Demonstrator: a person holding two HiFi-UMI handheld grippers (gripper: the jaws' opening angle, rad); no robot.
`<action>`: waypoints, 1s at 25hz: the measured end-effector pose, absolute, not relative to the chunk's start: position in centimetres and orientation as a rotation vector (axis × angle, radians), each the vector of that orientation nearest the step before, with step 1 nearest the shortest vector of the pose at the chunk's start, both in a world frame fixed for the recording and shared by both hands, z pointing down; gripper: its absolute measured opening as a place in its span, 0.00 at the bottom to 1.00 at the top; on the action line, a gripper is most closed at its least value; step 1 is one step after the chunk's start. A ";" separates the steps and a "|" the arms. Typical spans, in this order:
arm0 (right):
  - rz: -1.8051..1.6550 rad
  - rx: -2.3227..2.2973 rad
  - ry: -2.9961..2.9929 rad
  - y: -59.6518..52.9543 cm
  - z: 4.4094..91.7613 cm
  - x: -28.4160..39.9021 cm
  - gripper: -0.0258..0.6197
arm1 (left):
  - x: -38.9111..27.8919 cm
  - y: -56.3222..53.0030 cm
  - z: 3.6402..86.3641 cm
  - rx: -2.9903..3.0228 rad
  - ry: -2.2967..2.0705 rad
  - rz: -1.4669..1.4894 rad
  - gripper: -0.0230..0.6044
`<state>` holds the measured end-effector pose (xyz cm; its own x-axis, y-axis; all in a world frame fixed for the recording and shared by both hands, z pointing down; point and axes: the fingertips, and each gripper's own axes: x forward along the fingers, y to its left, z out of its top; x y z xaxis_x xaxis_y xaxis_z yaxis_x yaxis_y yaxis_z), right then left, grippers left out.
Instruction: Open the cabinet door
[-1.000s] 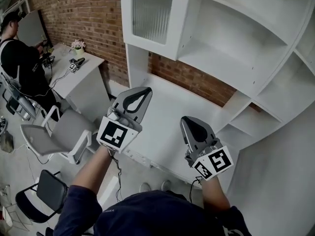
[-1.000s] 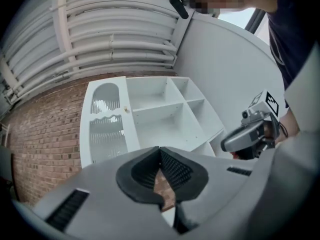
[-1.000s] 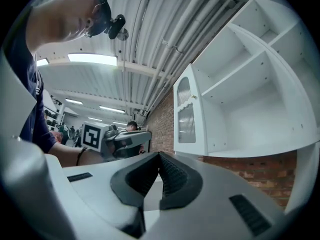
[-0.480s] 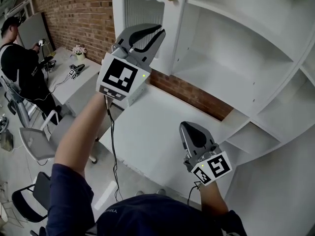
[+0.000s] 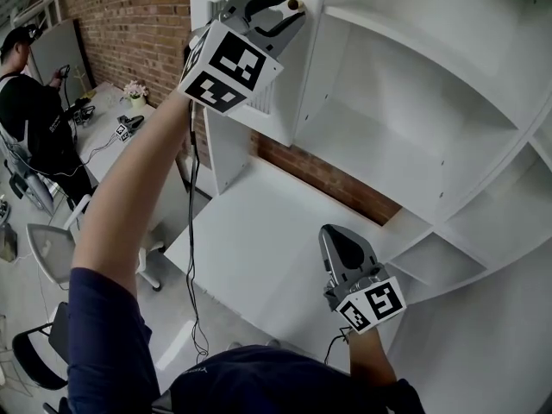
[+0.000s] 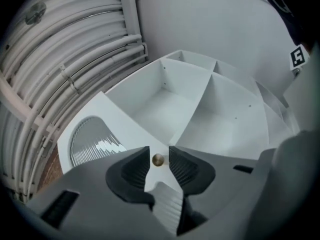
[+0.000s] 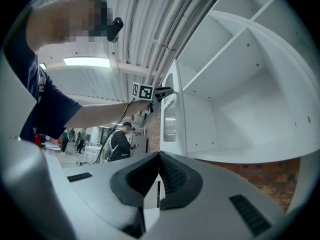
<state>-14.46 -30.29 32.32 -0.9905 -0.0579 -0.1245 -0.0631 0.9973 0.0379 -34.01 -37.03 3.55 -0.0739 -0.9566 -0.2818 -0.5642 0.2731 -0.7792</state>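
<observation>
The white cabinet door (image 5: 285, 84) with a ribbed glass pane hangs at the upper left of the shelf unit and carries a small brass knob (image 5: 296, 4) near its edge. My left gripper (image 5: 291, 9) is raised to that knob. Its jaws have just been opening and stand on either side of the knob. In the left gripper view the knob (image 6: 158, 159) sits between the two pads (image 6: 136, 167) with a gap on both sides. My right gripper (image 5: 338, 233) hangs low over the white counter, shut and empty; its jaws (image 7: 159, 158) meet.
Open white shelves (image 5: 405, 93) fill the right side, above a white counter (image 5: 259, 240). A brick wall (image 5: 138, 24) runs behind. At the left stand a person (image 5: 30, 102), a desk with small items (image 5: 121, 132) and chairs (image 5: 52, 248).
My left gripper has risen from beside the counter up to the door's knob, rolled, and its jaws have opened around the knob. The right gripper has shifted only a little.
</observation>
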 end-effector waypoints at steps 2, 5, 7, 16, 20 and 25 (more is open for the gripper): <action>0.055 -0.109 3.021 -30.9 32.5 -14.3 0.07 | -34.4 -37.7 3.1 -1.392 1.748 -0.651 0.23; 0.052 -0.115 3.028 -31.2 32.7 -14.4 0.07 | -34.9 -38.4 3.0 -1.402 1.750 -0.683 0.23; 0.050 -0.113 3.031 -31.3 32.9 -14.5 0.07 | -35.2 -38.8 3.3 -1.406 1.756 -0.703 0.23; 0.030 -0.124 3.037 -31.5 33.4 -14.7 0.07 | -35.5 -39.0 3.4 -1.400 1.766 -0.706 0.17; 0.020 -0.115 3.032 -31.4 33.4 -14.8 0.07 | -35.3 -38.5 3.5 -1.404 1.756 -0.714 0.16; 0.021 -0.073 3.026 -30.5 33.2 -15.6 0.07 | -34.8 -36.8 3.5 -1.438 1.708 -0.733 0.16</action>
<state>-15.59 -30.50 33.17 -0.9923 -0.0474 -0.1148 -0.0490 0.9987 0.0112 -34.79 -36.76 3.52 -0.0648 -0.9793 -0.1918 -0.5352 0.1963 -0.8216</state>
